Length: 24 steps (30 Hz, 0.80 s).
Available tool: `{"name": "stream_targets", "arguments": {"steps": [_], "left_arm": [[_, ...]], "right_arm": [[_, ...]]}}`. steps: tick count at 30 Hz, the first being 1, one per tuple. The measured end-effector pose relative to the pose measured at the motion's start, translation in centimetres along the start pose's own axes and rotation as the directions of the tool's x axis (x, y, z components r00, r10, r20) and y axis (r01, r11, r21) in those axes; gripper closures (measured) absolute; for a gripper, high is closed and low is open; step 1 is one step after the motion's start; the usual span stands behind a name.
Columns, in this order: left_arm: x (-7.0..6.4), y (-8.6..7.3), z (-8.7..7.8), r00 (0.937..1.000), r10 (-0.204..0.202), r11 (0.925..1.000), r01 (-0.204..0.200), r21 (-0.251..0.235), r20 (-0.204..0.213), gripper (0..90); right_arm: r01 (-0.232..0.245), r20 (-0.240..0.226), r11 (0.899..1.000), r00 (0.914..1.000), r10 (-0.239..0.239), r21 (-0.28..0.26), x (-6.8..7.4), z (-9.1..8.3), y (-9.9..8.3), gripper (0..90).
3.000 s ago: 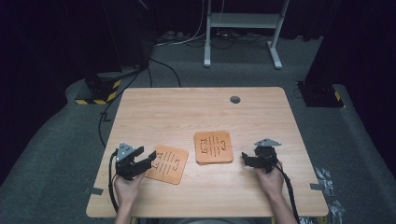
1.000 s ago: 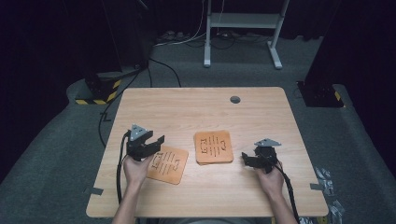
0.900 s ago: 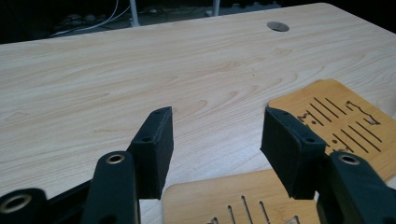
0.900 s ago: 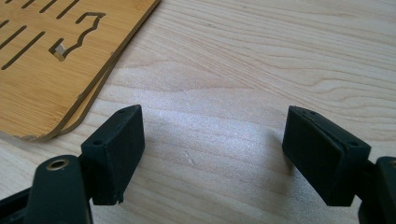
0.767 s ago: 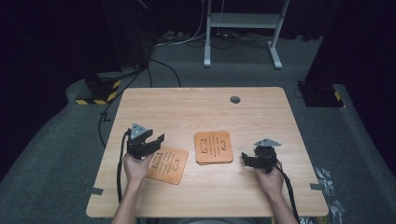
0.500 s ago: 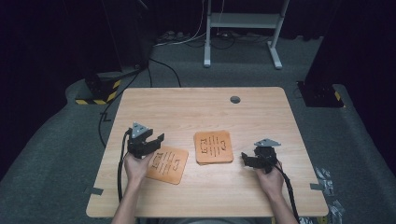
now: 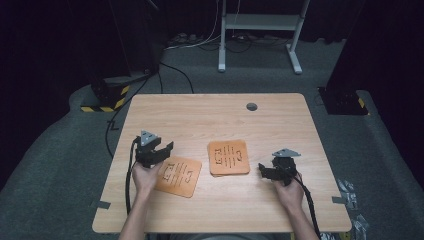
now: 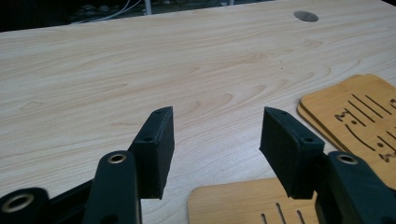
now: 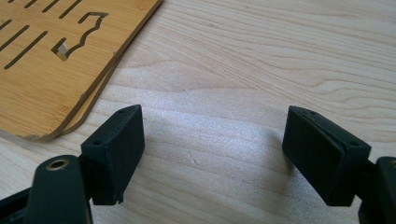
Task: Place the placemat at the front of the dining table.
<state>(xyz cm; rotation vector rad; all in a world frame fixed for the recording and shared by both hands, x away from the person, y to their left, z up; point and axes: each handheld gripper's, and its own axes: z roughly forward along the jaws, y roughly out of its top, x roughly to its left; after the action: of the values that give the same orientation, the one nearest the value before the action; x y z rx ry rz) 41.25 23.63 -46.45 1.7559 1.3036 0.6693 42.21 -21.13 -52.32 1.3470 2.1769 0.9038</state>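
Left hand-held gripper (image 7: pixel 161 150) has slid up to the far corner of the single bamboo coaster (image 7: pixel 178 175), jaws spread and empty. The right hand-held gripper (image 7: pixel 265 171) hasn't budged, also spread, beside the stacked coasters (image 7: pixel 228 157) mid tabletop (image 7: pixel 200 115). Looks like it's lining up a grab

Two boards on table (image 7: pixel 210 115), single board (image 7: pixel 178 176) left of stacked pair (image 7: pixel 228 157)
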Motion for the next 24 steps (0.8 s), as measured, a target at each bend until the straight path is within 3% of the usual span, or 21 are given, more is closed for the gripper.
{"name": "stream_targets", "arguments": {"steps": [7, 24], "left_arm": [[0.4, -0.1, 0.2, 0.9995, 0.011, 0.9999, -0.011, 0.004, -0.028, 44.1], [2.0, -1.0, 0.9, 0.9976, -0.038, 0.9990, 0.039, 0.021, -0.058, 42.8]], "right_arm": [[0.000, 0.000, 1.000, 1.0000, 0.000, 0.000, 0.0, 0.0, 0.0, 20.8], [0.001, 0.001, 1.000, 1.0000, -0.001, 0.000, 0.0, 0.0, 0.0, 20.9]]}}
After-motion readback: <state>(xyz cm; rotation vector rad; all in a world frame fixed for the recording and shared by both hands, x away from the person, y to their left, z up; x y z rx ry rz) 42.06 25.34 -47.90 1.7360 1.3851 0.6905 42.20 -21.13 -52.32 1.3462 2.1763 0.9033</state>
